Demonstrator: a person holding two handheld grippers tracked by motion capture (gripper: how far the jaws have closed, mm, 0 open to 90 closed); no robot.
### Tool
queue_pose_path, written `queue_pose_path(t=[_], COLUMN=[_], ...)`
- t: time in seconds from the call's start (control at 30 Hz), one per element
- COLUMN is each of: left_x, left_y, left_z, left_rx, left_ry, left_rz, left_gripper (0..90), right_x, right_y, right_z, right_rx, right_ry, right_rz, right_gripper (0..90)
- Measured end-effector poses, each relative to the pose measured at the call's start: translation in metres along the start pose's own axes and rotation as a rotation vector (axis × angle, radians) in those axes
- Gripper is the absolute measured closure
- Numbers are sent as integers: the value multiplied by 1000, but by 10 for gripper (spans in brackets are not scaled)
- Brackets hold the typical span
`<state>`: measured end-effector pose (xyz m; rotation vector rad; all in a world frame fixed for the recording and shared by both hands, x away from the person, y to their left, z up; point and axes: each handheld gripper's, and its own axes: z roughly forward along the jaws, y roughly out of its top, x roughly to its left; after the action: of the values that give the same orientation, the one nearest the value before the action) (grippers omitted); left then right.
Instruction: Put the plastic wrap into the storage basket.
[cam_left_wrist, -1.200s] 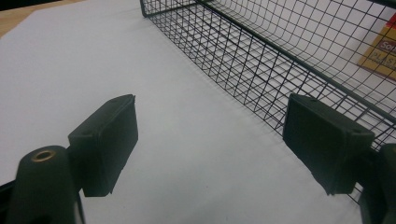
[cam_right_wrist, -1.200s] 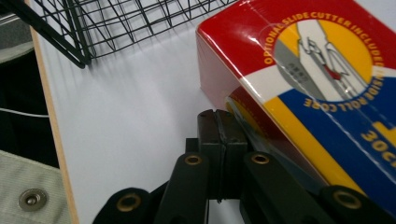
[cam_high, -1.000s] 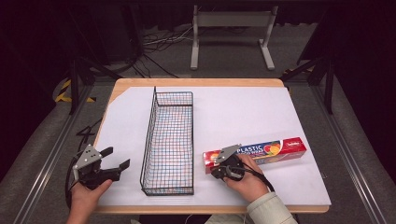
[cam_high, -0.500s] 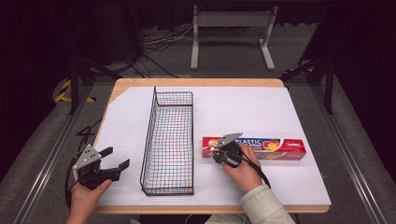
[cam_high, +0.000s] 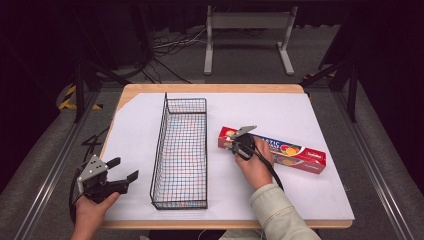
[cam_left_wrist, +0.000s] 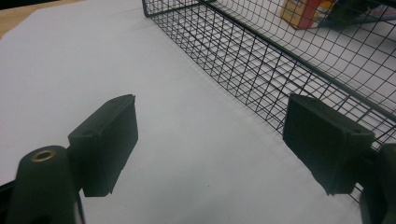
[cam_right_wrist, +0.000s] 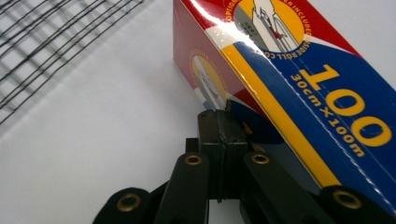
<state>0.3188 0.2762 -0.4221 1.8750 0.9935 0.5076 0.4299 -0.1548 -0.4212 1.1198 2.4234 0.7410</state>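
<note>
Your right gripper (cam_high: 239, 144) sits in the middle of the high view, pressed against the near side of the box (cam_high: 290, 152) by its left end. Its jaws are closed tight with nothing between them. In the right gripper view the shut gripper (cam_right_wrist: 223, 122) touches the low edge of the box (cam_right_wrist: 299, 79), which fills the upper right of that frame.

The box is long and red, blue and yellow. It lies flat on the white table (cam_high: 310, 125), right of the middle, with its right end slanting toward the bottom of the frame. It is just beside the wire basket (cam_high: 181, 150) but does not touch it.

Your left gripper (cam_high: 120, 170) is at the lower left of the high view, near the table edge. Its jaws are wide apart and hold nothing. In the left gripper view the open gripper (cam_left_wrist: 210, 140) hangs over bare table (cam_left_wrist: 93, 56), with the basket (cam_left_wrist: 261, 60) at the upper right.
</note>
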Motion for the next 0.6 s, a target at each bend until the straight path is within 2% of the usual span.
queue_pose_path(t=[0.33, 0.4, 0.53, 0.6], left_x=[1, 1, 2, 2], left_y=[0, 0, -1, -1], left_z=[0, 0, 0, 0], left_rx=[2, 1, -2, -3], left_ry=[1, 0, -2, -1], left_rz=[-1, -2, -5, -7], left_gripper=[188, 188, 188, 188], right_x=[-32, -36, -35, -36], right_y=[10, 11, 9, 9], right_z=[4, 6, 5, 1], right_rx=[-5, -3, 9, 0], right_ry=[-79, -63, -39, 22], right_rz=[111, 132, 124, 135], right_gripper=[900, 900, 900, 899])
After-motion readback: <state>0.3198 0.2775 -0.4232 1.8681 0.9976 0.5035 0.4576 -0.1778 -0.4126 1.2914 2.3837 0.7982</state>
